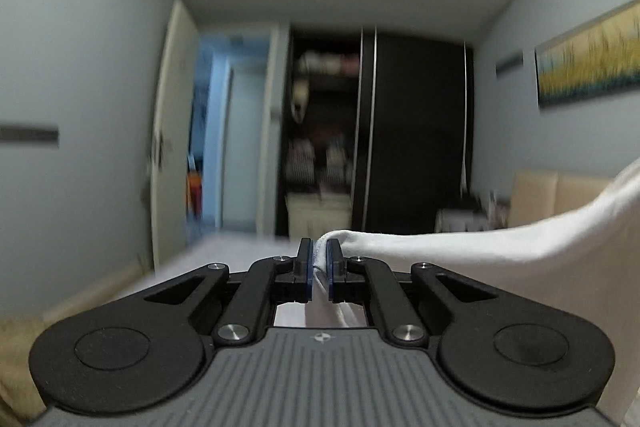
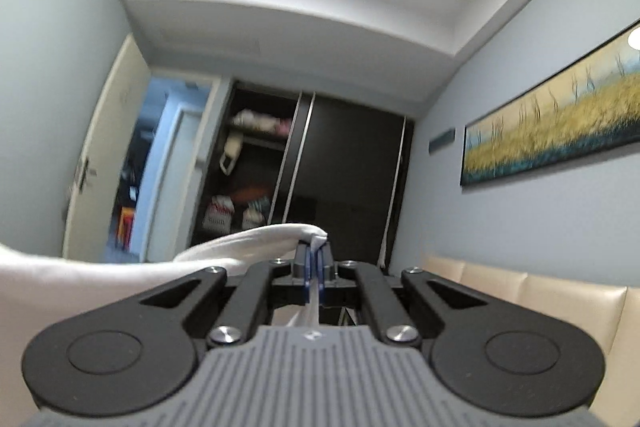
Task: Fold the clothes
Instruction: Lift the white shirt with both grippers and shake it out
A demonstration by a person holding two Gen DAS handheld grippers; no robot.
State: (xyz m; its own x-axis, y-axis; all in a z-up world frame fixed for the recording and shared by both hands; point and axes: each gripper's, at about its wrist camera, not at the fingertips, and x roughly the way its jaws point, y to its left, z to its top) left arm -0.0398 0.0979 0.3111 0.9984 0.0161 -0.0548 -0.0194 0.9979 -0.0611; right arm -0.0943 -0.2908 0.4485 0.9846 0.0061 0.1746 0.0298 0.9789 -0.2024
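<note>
Bedroom, dark sliding wardrobe point(image 1: 416, 131) ahead, both cameras raised | my left gripper point(image 1: 319, 259) fingers pinch one end of white soft cotton garment point(image 1: 500, 259) | right gripper point(image 2: 315, 259) clamps the other end | cloth spans between, lifted, likely to hang flat for folding.

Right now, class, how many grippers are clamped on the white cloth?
2. The left gripper pinches one edge of the white cloth; the right gripper pinches another. Neither camera shows the cloth's lower part.
</note>
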